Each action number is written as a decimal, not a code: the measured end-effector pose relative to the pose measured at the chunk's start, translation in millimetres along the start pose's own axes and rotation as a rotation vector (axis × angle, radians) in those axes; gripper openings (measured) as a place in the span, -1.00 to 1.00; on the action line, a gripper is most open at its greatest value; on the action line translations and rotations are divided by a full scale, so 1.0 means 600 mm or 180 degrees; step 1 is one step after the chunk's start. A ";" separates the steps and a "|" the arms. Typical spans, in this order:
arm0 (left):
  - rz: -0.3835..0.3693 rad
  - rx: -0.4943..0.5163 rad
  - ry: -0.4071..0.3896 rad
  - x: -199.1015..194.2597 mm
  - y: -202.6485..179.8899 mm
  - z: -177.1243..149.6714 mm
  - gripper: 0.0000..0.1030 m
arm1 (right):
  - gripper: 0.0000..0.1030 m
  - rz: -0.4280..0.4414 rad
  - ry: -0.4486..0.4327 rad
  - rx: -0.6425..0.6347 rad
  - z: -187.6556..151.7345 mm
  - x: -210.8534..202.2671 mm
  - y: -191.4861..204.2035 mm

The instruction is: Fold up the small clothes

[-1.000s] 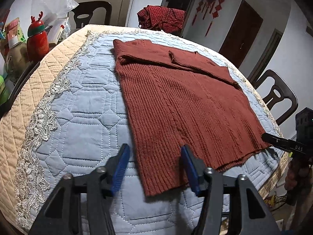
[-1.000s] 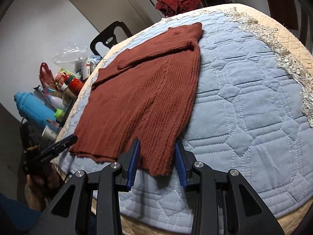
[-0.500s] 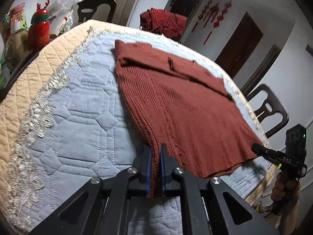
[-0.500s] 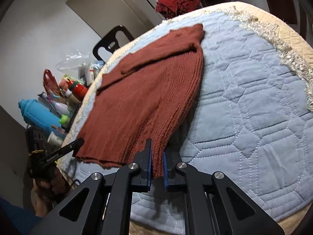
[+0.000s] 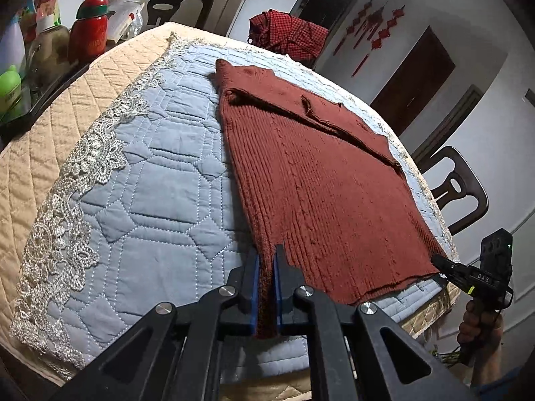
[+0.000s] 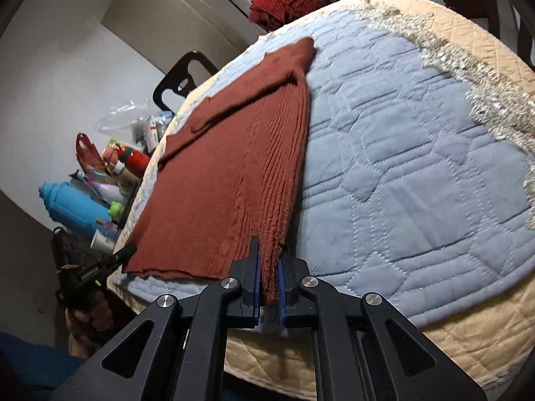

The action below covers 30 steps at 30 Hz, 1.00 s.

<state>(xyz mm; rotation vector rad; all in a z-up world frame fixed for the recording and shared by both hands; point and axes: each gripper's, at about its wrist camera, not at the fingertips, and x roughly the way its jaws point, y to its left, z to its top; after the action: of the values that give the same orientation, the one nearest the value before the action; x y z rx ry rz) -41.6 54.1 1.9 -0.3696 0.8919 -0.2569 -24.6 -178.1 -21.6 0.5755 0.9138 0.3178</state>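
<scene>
A rust-red ribbed knit sweater (image 5: 321,173) lies spread on the blue quilted cover (image 5: 150,173), sleeves folded across its far end. My left gripper (image 5: 266,267) is shut on the sweater's near left hem corner and lifts it off the cover. My right gripper (image 6: 268,267) is shut on the near right hem corner of the sweater (image 6: 234,167), also raised. Each gripper shows in the other's view: the right gripper (image 5: 468,272) at the right edge, the left gripper (image 6: 100,267) at the lower left.
A red checked garment (image 5: 287,35) lies at the table's far end. Bottles, a red reindeer flask (image 5: 90,23) and a blue jug (image 6: 72,207) crowd a side shelf. Dark chairs (image 5: 458,187) stand around the table. A lace border (image 5: 67,200) edges the cover.
Both grippers were open around the hem corners a second ago; they have closed on the hem and lifted it, pulling the sweater's side edges up off the cover.
</scene>
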 end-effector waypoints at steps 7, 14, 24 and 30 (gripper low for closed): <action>-0.0029 0.0065 -0.0089 -0.008 -0.006 0.018 -0.84 | -0.85 0.0022 0.0002 -0.0107 0.014 -0.004 0.009; -0.0067 0.0127 -0.0206 -0.021 -0.017 0.040 -0.84 | -0.85 0.0132 -0.0090 -0.0200 0.029 -0.015 0.023; -0.0200 0.0233 -0.0588 -0.028 -0.037 0.145 -0.84 | -0.85 0.0347 -0.0421 -0.0485 0.121 -0.021 0.072; -0.0180 0.0173 -0.0646 0.010 -0.036 0.235 -0.84 | -0.85 0.0386 -0.0655 -0.0525 0.210 -0.010 0.078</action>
<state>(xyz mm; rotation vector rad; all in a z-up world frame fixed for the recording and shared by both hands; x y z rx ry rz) 72.8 61.3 87.5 -0.3639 0.6744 -0.2898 73.8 -185.1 70.0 0.5017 0.6490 0.4307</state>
